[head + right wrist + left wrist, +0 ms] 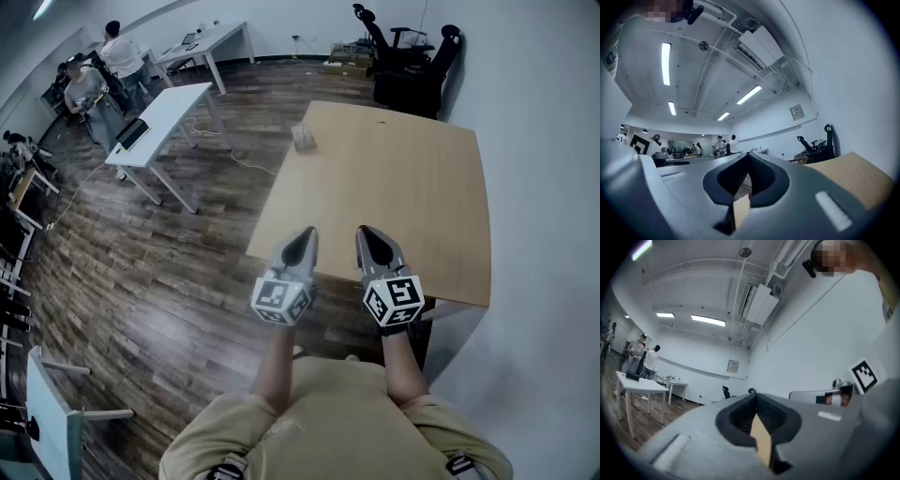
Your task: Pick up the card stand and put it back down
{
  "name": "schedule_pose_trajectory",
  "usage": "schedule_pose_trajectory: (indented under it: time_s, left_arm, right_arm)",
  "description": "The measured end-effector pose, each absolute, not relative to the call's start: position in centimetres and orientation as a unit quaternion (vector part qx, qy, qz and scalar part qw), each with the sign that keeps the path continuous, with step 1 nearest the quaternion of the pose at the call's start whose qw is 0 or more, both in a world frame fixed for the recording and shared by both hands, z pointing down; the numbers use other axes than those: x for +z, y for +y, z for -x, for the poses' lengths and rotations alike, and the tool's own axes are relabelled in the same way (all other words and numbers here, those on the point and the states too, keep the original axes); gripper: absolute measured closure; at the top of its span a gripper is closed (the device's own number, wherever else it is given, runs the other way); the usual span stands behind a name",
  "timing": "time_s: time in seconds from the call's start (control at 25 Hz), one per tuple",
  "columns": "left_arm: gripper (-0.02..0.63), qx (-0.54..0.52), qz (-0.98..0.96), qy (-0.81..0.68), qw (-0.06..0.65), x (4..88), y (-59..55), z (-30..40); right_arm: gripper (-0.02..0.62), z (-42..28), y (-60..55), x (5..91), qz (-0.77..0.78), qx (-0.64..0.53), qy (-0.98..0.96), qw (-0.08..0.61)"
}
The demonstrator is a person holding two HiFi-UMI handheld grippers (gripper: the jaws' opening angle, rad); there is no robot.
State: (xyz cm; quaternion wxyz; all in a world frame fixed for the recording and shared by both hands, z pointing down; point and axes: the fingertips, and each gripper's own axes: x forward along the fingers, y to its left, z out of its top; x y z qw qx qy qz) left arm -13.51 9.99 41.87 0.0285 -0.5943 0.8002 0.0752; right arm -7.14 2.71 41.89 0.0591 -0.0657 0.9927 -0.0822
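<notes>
A dark wood-plank floor point(141, 272) is filling most of the head view. On it a pale wooden bench point(394, 197) is standing against the white wall on the right, its top almost bare. To the left, well apart from it, a long white bench point(173, 108) is carrying a dark flat object. Black office chairs point(408, 61) are crowding the far corner behind the wooden bench, and 2 people point(103, 66) are standing at the far left of the room.

The person in a beige shirt point(328, 422) is standing at the near edge of the wooden bench and is holding both arms forward, with 1 gripper in each hand. The left gripper point(302, 236) and the right gripper point(373, 232) are hovering side by side, just over that near edge, and are pointing away from the person. Their marker cubes are facing the head camera.

In the left gripper view the fingers are pressing together at the tips, clenched with nothing between them. In the right gripper view the fingers are likewise meeting at the tips, clenched and empty, with the tan bench top showing to their right.

The card stand point(303, 138), small and clear, is sitting upright at the far left corner of the wooden bench, well apart from both grippers and touched by neither.
</notes>
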Motion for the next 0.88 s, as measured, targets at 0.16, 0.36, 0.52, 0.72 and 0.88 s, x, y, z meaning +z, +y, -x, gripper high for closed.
schedule_pose_trajectory:
  time_s: [0.16, 0.36, 0.52, 0.72, 0.88]
  left_arm:
    - [0.604, 0.067, 0.590, 0.804, 0.023, 41.8, 8.8, 10.6]
    - [0.604, 0.059, 0.585, 0.809, 0.021, 42.4, 7.6, 11.9]
    - [0.604, 0.062, 0.580, 0.812, 0.020, 42.4, 6.2, 15.4]
    - [0.604, 0.067, 0.589, 0.805, 0.031, 43.4, 5.2, 20.7]
    - [0.604, 0.082, 0.577, 0.812, 0.038, 42.5, 6.1, 27.4]
  right_arm:
    - [0.591, 4.5, 1.2, 41.8, 0.063, -0.094, 0.992, 0.052]
    - [0.591, 5.9, -0.4, 43.4, 0.058, -0.105, 0.992, 0.043]
    - [0.591, 9.2, -1.9, 43.8, 0.063, -0.103, 0.992, 0.039]
    - [0.591, 14.9, -4.5, 44.9, 0.078, -0.110, 0.990, 0.043]
    - [0.591, 20.3, -4.7, 44.1, 0.073, -0.109, 0.990, 0.048]
